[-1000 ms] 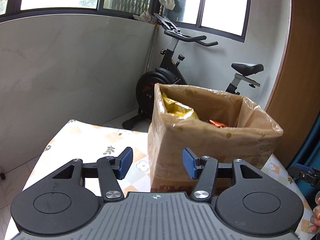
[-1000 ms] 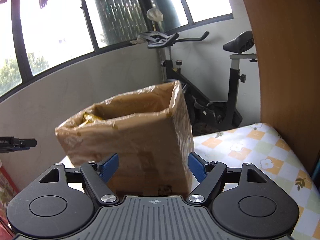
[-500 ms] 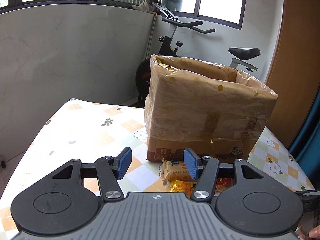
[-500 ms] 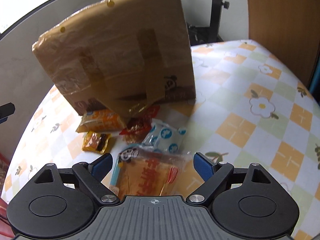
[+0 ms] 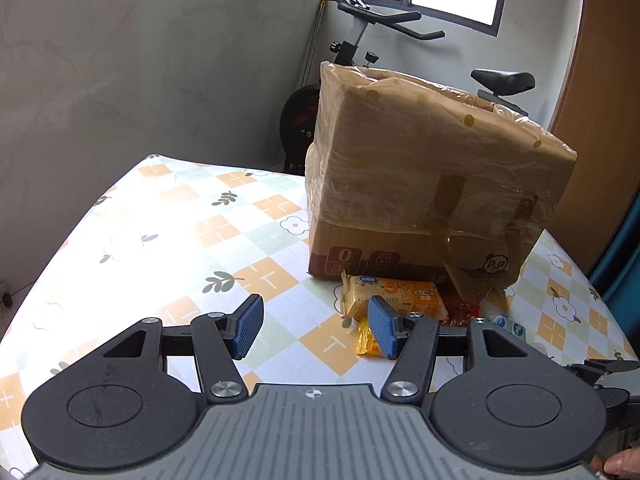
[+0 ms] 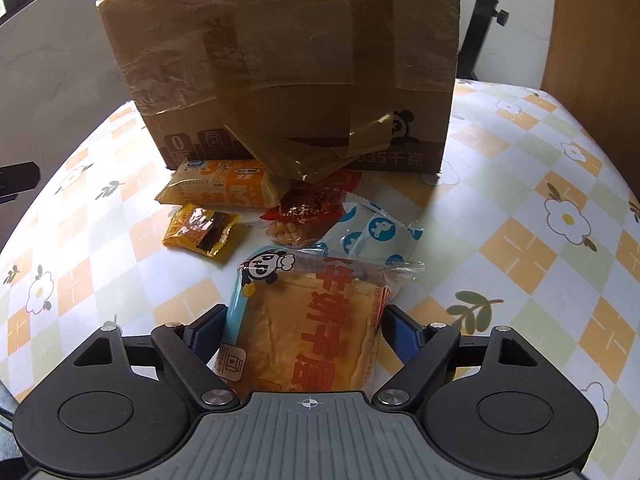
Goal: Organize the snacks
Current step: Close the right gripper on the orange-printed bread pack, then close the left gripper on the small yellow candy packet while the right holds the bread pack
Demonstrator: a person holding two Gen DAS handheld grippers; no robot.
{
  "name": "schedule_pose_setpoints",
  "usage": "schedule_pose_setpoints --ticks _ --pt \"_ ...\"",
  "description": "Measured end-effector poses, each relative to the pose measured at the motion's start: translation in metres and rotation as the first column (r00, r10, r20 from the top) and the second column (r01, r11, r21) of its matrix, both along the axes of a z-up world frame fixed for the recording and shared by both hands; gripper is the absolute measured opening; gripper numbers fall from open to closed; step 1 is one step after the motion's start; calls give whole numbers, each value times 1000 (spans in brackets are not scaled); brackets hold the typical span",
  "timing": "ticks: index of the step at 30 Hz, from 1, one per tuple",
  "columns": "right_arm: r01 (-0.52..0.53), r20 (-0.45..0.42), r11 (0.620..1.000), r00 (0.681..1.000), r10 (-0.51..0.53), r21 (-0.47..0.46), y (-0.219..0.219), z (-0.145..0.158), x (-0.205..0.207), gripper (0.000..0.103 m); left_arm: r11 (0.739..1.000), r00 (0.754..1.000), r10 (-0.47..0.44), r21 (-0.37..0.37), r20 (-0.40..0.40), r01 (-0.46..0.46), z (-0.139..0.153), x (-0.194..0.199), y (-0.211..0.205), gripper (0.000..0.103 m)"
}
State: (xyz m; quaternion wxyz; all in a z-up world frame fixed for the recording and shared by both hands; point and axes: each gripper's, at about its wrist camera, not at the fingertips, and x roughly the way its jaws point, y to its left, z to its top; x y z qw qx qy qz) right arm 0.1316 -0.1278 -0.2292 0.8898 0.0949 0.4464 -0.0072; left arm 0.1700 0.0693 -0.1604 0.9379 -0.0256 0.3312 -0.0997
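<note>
A cardboard box (image 5: 432,184) lined with a plastic bag stands on the table; it also shows in the right wrist view (image 6: 288,64). Several snack packets lie in front of it: an orange bar packet (image 6: 228,188), a small yellow packet (image 6: 200,230), a red packet (image 6: 308,210), a white-and-blue packet (image 6: 372,236), and a large bread packet (image 6: 308,328). My right gripper (image 6: 304,332) is open, its jaws either side of the bread packet. My left gripper (image 5: 316,326) is open and empty above the table, left of the orange bar packet (image 5: 396,296).
The table has a checked floral cloth (image 5: 180,240). An exercise bike (image 5: 360,28) stands behind the box by the grey wall. A wooden panel (image 6: 592,32) is at the right. The other gripper's tip (image 6: 16,180) shows at the left edge.
Both grippers have dropped from box-top height to near the tabletop. The right gripper has moved forward over the bread packet, which now lies between its jaws.
</note>
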Motion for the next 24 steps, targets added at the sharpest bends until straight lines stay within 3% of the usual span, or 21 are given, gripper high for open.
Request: schedule_pose_setpoints --ticks 4,7,10,12,14,19,24 --pt "-15 43 998 999 12 54 -17 6 -12 74 1000 1000 -1 5 -28 1 -12 1 -1 61" --pt "-17 154 997 988 5 80 -36 23 -22 73 1000 999 -12 12 -40 13 -18 4 -6 61" --pt "-44 308 999 950 48 -20 -49 40 -32 73 999 999 -22 25 -48 24 -24 9 -14 61" --pt "-29 359 992 930 71 -123 -58 41 -31 73 999 998 -25 26 -49 26 -28 12 -20 60" --pt "14 367 991 930 36 -132 -76 34 -24 73 1000 998 -20 23 -57 21 -30 19 -29 60" --pt "173 356 984 923 -149 -36 -125 11 -8 73 999 999 9 -39 -38 -10 -16 35 -42 60" --pt "199 333 980 925 -184 -11 -146 -10 4 73 997 992 29 -62 -120 -36 -19 46 -60 60"
